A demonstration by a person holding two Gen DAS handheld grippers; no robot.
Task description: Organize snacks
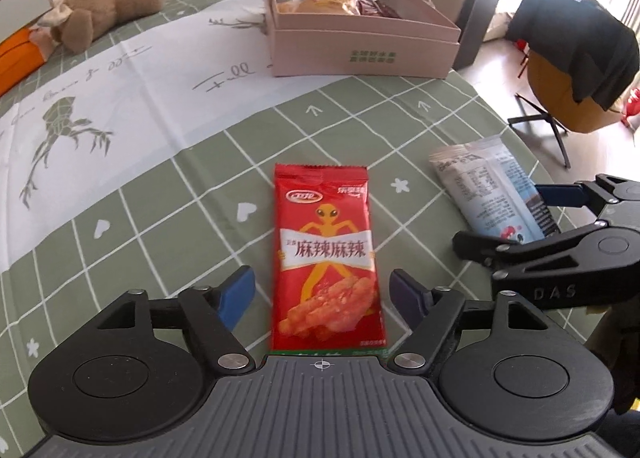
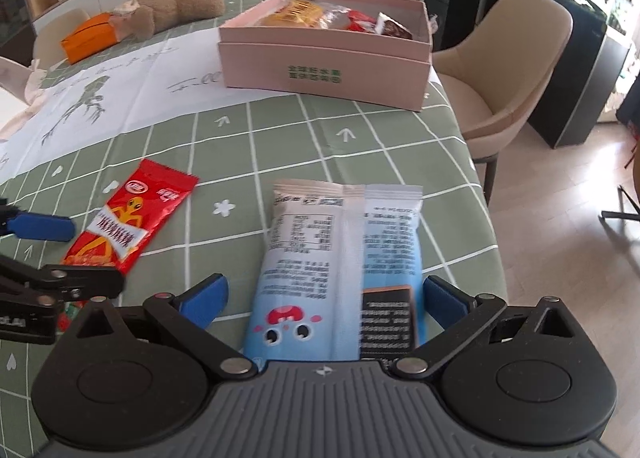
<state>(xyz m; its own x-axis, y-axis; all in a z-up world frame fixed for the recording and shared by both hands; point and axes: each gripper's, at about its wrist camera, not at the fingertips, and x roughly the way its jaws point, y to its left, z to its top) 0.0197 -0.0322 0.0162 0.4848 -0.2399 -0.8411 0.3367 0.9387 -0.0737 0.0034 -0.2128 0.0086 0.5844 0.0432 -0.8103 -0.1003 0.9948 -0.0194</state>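
Both tools stand apart as we straddle a snack each, the left tool around the red packet and the right tool around the blue packet, flat on the bench short of the pink box, ready for clamping.

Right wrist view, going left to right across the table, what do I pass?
Orange box → plush toy → pink box of snacks; in the nearer row: left gripper → red snack packet → light blue snack packet; off the table, beige chair.
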